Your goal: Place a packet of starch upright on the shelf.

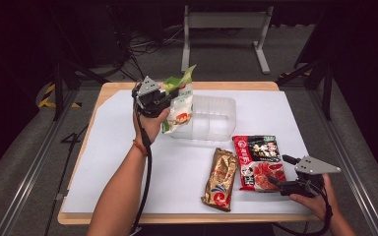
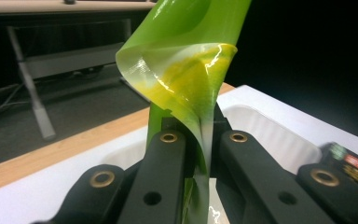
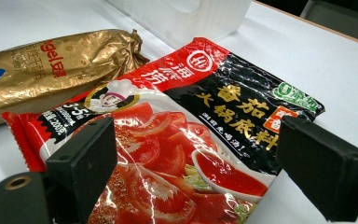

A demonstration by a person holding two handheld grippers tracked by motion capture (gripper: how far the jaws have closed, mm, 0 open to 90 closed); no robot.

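Observation:
My left gripper (image 1: 171, 93) is shut on the top edge of a green and white snack bag (image 1: 179, 105), which hangs at the left end of a clear plastic tub (image 1: 216, 115). In the left gripper view the bag's green film (image 2: 186, 79) curls up from between the jaws, with the tub's rim (image 2: 265, 126) behind. My right gripper (image 1: 281, 172) rests open near the table's front right, its jaws on either side of the near end of a red and black tomato soup-base packet (image 1: 258, 160). That packet (image 3: 182, 135) lies flat between the two pads (image 3: 86, 158).
A gold foil packet (image 1: 220, 179) lies left of the red packet, also seen as gold packet (image 3: 51, 65). A white sheet (image 1: 123, 162) covers the wooden table (image 1: 103, 93). A metal frame (image 1: 224, 22) stands on the floor beyond the table.

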